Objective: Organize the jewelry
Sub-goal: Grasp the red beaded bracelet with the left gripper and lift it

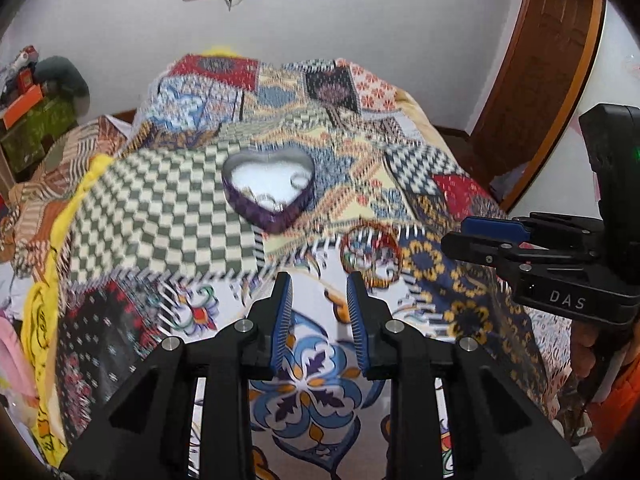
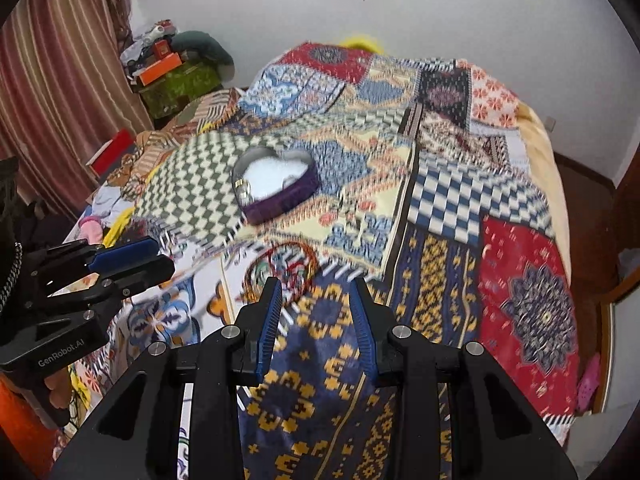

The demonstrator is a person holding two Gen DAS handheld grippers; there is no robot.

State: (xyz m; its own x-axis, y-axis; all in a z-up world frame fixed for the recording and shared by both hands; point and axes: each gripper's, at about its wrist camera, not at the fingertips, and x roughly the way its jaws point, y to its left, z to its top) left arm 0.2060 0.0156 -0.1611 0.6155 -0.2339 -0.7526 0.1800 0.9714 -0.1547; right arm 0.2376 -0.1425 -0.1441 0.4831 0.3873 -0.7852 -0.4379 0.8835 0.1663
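Note:
A purple heart-shaped box (image 1: pixel 269 192) with a white lining lies open on the patchwork bedspread (image 1: pixel 168 216); small silvery rings lie inside it. The box also shows in the right wrist view (image 2: pixel 276 188). Several red and gold bangles (image 1: pixel 370 254) lie on the spread just in front of the box, also seen in the right wrist view (image 2: pixel 286 268). My left gripper (image 1: pixel 319 286) is open and empty, just short of the bangles. My right gripper (image 2: pixel 316 292) is open and empty, close to the right of the bangles.
The bed fills most of both views. A green box with orange items (image 2: pixel 176 80) stands at the far left by a striped curtain (image 2: pixel 60 80). A wooden door (image 1: pixel 548 72) is at the right. Loose clothes (image 2: pixel 104 216) lie at the bed's left edge.

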